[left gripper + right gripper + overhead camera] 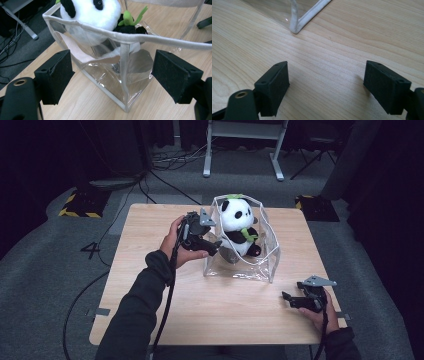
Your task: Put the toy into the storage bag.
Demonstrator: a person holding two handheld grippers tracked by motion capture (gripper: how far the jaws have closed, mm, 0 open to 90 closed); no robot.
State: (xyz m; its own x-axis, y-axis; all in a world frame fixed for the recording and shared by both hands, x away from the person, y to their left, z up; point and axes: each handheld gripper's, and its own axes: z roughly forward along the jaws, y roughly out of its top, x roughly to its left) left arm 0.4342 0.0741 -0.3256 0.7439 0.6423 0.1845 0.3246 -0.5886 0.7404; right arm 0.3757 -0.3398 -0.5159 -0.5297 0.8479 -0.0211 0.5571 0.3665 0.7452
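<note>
The black-and-white plush panda (239,222) sits inside the clear plastic pouch with white fabric trim (265,251), standing near the middle of the light wooden desk (150,270). The left gripper (212,247) is at the pouch's left corner, jaws apart and gripping nothing. The right gripper (286,296) rests on the desk near its right front edge, jaws apart and empty.

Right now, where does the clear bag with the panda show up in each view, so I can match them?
High view: the clear bag stands at table centre, plush panda inside, left gripper at its left side.
Left gripper view: its corner sits between the open jaws, mid-frame.
Right gripper view: one bottom corner at the top edge.
Shared landmark: the bag's white edge trim.
</note>
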